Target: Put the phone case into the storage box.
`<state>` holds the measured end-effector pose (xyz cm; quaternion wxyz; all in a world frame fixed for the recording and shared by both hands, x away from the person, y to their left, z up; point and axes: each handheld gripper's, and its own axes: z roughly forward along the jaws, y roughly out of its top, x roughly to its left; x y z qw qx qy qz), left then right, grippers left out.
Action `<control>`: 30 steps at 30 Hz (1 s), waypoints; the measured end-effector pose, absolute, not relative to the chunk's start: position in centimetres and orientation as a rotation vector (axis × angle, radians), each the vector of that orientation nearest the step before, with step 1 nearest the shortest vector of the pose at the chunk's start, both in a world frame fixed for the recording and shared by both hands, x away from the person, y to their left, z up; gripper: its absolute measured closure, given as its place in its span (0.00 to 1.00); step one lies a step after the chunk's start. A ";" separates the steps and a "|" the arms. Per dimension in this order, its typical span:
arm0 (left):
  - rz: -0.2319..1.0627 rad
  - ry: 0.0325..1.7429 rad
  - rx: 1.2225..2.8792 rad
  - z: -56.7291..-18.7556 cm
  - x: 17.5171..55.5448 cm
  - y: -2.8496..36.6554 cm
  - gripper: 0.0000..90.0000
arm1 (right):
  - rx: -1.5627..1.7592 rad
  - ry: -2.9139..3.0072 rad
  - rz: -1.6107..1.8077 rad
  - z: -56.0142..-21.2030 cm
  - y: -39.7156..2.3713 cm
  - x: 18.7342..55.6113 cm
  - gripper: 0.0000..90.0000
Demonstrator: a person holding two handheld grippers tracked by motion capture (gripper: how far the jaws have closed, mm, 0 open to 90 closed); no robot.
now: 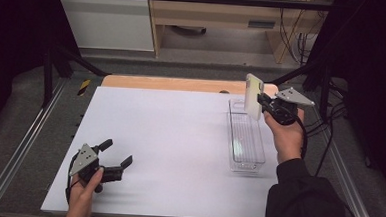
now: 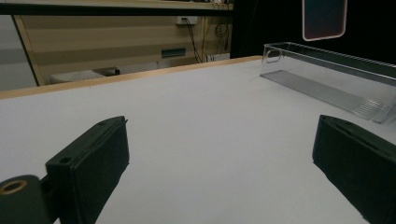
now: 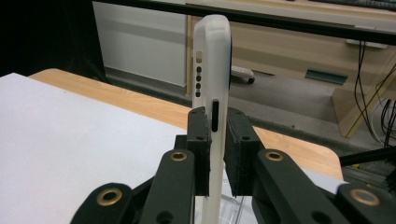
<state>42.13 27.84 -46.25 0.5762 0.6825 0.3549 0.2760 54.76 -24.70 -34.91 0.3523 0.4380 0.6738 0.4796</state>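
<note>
The left gripper sits low over the near-left part of the white table, held in the person's left hand, its 2 jaws spread wide with nothing between them. In the left gripper view the same jaws frame bare tabletop, with the clear tray well apart, up toward the far right.

Further right, that clear tray lies on the table's right side, its long axis running from near to far, its far end close to the wooden edge of the table. It looks empty.

At the right, the right gripper is clamped on a white phone, held up in the air above the tray's far end. The phone stands upright, long axis vertical, and its broad face is turned toward the left. In the right gripper view the jaws pinch the phone across its thin sides near the bottom edge, where the charging slot and speaker holes show.

The relation that matters is this: the tray lies directly below and slightly nearer than the phone, so the right hand is by far the nearer 1. Laying the phone in would probably call for tipping its long axis down to match the tray's. There is open table to the left; the tray's narrow walls leave little sideways room.
</note>
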 end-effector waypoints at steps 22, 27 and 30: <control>0.641 0.813 1.606 -46.2 42.2 27.5 0.04 | 1.287 1.804 1.231 -37.5 -23.2 58.5 0.91; 0.643 0.815 1.602 -46.1 42.2 27.6 0.04 | 1.334 1.816 1.230 -38.6 -23.0 59.5 0.91; 0.644 0.813 1.599 -46.1 42.1 27.7 0.04 | 1.362 1.819 1.232 -38.9 -22.8 59.9 0.91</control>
